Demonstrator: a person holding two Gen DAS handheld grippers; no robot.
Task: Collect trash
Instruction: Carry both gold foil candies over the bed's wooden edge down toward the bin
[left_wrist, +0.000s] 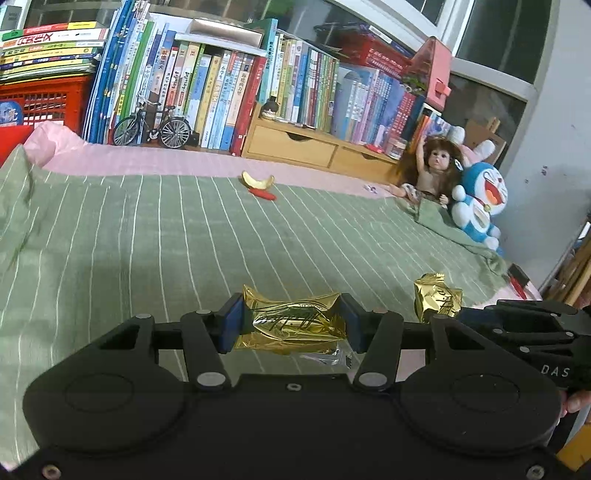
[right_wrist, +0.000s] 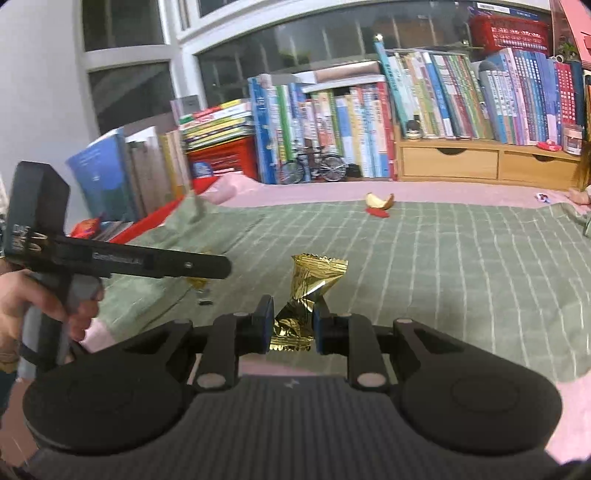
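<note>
We carry trash: our left gripper clamps a gold wrapper between its pads, our right gripper pinches a second wrapper. Next, presumably, a bin; none shows ahead.

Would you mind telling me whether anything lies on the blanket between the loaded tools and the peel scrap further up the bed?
Nothing visible does: bare green blanket runs up to the peel scrap and red scrap.
</note>
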